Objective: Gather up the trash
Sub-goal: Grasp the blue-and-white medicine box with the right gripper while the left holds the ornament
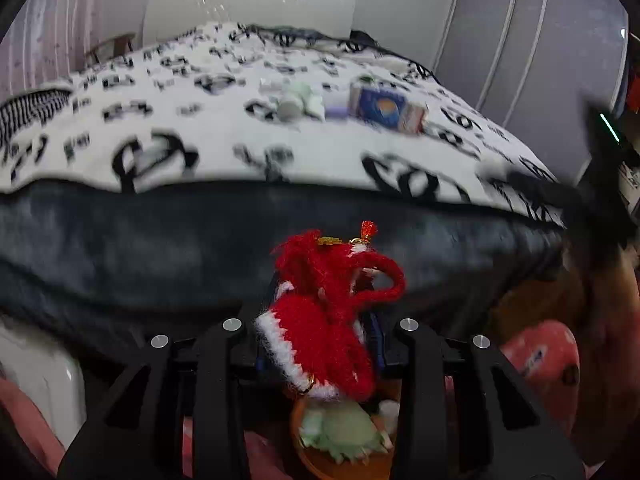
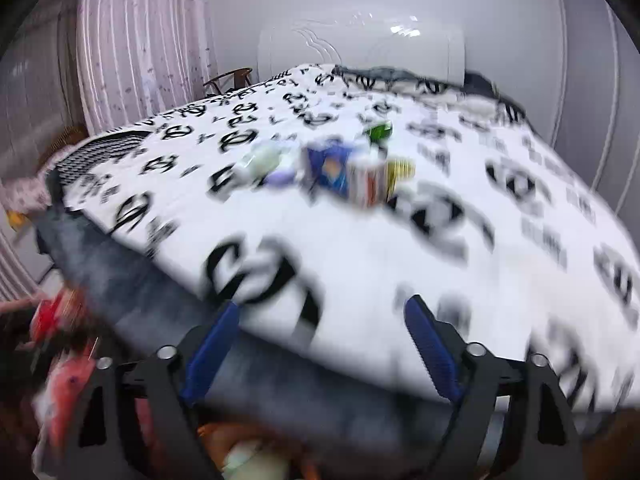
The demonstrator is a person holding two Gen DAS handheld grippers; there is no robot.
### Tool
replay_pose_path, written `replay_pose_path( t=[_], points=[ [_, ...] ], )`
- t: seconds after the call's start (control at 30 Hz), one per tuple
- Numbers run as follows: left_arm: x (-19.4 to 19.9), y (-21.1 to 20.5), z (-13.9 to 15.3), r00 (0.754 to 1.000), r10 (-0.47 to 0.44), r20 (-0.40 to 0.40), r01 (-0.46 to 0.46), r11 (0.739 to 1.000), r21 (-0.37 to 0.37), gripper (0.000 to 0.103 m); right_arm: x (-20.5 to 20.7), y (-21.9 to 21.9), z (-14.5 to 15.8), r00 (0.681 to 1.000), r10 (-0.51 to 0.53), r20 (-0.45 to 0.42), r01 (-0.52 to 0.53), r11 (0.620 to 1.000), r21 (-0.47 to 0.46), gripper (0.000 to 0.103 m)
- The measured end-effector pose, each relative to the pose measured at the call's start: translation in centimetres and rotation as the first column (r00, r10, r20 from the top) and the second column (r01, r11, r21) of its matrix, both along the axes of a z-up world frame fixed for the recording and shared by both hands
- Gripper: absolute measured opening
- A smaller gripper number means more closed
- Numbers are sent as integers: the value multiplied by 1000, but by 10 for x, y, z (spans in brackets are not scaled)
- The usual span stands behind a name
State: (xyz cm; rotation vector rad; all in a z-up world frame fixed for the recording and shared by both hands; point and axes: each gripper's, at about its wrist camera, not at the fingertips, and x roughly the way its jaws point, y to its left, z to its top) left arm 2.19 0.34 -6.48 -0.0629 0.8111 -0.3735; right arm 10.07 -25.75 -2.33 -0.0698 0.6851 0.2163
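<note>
My left tongs (image 1: 320, 344) clamp red knitted item (image 1: 320, 320). My right tongs (image 2: 320, 356) released, empty. Trash cluster (image 2: 340, 172) on bed (image 2: 360, 264), well ahead, uncollected. Most work left, I judge.

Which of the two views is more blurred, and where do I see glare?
Right wrist view: strong motion blur; the blanket pattern and the blue carton are smeared. Left wrist view: milder blur; the red knitted item in the left gripper is fairly sharp. Glare: bright lamp reflections on the white headboard in both views.
</note>
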Motion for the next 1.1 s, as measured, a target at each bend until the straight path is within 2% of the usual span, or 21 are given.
replay_pose_path(
  t=[0.07, 0.17, 0.27, 0.33, 0.4, 0.43, 0.47, 0.57, 0.6, 0.63, 0.7, 0.77, 0.97, 1.1],
  points=[
    [-6, -3, -11, 999, -19, -35, 19, 1000, -14, 35, 45, 3, 4, 999, -39, -20, 38, 998, -49, 86],
    [-13, -6, -25, 996, -36, -75, 33, 999, -42, 35, 104, 2, 7, 996, -74, -49, 72, 997, -34, 86],
    [-15, -8, -34, 994, -41, -98, 37, 999, -38, 35, 151, 10, 7, 995, -86, -57, 83, 996, -41, 86],
    [-14, -8, -36, 994, -39, -106, 35, 999, -41, 35, 166, 20, 6, 994, -84, -65, 79, 993, -83, 86],
    [-15, -6, -37, 993, -42, -111, 36, 998, -51, 35, 185, 30, 1, 991, -104, -89, 88, 981, -174, 86],
    [-15, -5, -37, 993, -41, -111, 35, 998, -53, 35, 188, 32, -1, 989, -99, -106, 79, 981, -179, 85],
    [-14, -5, -37, 993, -41, -110, 35, 998, -54, 35, 193, 36, -5, 987, -89, -132, 63, 980, -190, 81],
    [-13, -3, -39, 993, -40, -112, 33, 998, -61, 35, 192, 48, -12, 989, -75, -127, 34, 953, -300, 70],
    [-12, -3, -39, 992, -42, -116, 34, 997, -67, 35, 187, 49, -11, 990, -68, -125, 26, 951, -308, 64],
    [-12, -2, -39, 992, -41, -117, 33, 997, -69, 35, 182, 49, -9, 990, -61, -126, 21, 954, -300, 61],
    [-11, -1, -38, 993, -39, -113, 31, 997, -70, 35, 171, 45, -2, 991, -44, -124, 10, 964, -265, 42],
    [-12, -1, -36, 993, -36, -109, 28, 997, -72, 35, 158, 44, 6, 993, -39, -112, 11, 969, -247, 32],
    [-17, -1, -28, 995, -33, -91, 27, 997, -69, 35, 113, 31, 38, 997, -26, -69, 16, 990, -139, 29],
    [-23, -5, -22, 995, -52, -82, 48, 997, -57, 35, 68, 22, 62, 999, 12, -30, -14, 997, -74, 29]
  ],
)
